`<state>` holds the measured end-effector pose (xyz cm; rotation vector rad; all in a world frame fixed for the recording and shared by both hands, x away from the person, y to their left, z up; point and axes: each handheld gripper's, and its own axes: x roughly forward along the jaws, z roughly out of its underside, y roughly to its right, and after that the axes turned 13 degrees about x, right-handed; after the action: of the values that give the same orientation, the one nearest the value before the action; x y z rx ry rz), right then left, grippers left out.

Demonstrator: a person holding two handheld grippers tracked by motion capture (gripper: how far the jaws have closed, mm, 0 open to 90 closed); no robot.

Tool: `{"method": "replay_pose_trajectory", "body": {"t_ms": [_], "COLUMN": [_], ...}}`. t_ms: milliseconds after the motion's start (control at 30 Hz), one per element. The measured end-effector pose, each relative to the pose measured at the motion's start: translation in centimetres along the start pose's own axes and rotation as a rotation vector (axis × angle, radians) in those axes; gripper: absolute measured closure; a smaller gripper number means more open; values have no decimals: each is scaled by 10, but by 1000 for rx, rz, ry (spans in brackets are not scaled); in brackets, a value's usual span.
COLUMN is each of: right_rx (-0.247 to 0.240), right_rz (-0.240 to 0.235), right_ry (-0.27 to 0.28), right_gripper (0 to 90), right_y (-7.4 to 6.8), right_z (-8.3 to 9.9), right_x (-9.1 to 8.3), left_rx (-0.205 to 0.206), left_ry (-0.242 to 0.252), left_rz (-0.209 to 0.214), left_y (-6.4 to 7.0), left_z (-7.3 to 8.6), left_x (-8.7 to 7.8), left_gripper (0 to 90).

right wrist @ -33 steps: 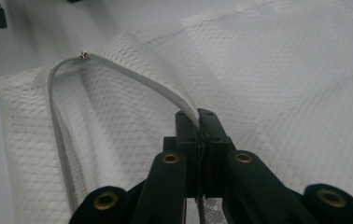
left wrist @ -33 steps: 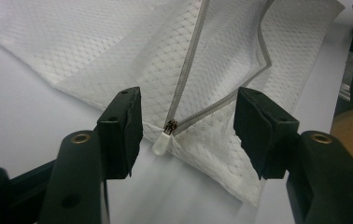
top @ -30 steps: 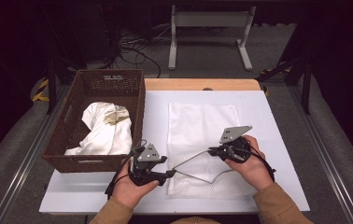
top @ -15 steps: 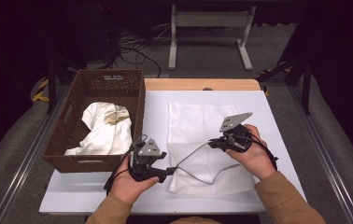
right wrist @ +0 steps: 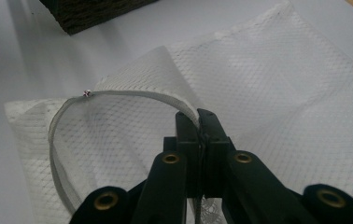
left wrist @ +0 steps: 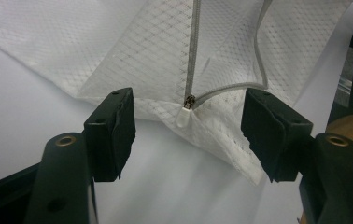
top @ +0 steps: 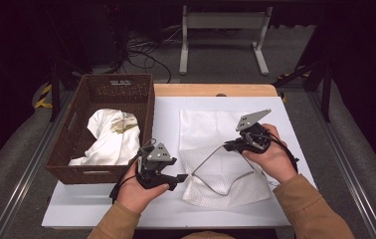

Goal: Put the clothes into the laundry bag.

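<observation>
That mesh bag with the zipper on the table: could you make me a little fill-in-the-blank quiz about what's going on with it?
1. The right gripper is shut on the mesh bag along its ____ edge.
2. The left gripper has its jaws ____, with the zipper pull between them.
3. The white cloth lies in the brown ____.

Missing words: zipper; open; basket

You get even overhead light on the white table (top: 126, 209), while everything beyond its far edge sinks into darkness. Beside the basket (top: 76, 172) lies a soft shadow. Close up, the black jaws blur (mesh past them stays sharp).
</observation>
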<state>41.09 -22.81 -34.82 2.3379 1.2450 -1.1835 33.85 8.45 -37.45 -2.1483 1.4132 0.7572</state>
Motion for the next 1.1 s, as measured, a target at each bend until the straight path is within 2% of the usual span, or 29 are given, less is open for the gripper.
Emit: {"method": "replay_pose_trajectory", "body": {"t_ms": [333,467,633,867,1000,1100], "right_rx": [-17,-20,-17,-15,-15,-16], "right_rz": [4,7,7,5,4,4], "right_ry": [-55,-63,-64,-66,-64,-67], "right_gripper": [890,891,890,890,890,890], "right_y": [9,10,11,11,11,10], "right_z": [-13,-17,-18,-18,-18,-18], "right_x": [-4,-5,-7,-7,-6,-6], "left_rx": [-2,-12,-2,-29,-56,-66], "left_ry": [-10,-9,-12,-29,-30,-44], "left_rz": [-19,-31,-51,-87,-79,-92], "left_y": [-9,-12,-18,-34,-42,-48], "left_z": [-6,-8,-12,-17,-19,-21], "left_x": [-6,-9,-14,-25,-31,-36], "left_gripper": [356,351,346,338,335,334]}}
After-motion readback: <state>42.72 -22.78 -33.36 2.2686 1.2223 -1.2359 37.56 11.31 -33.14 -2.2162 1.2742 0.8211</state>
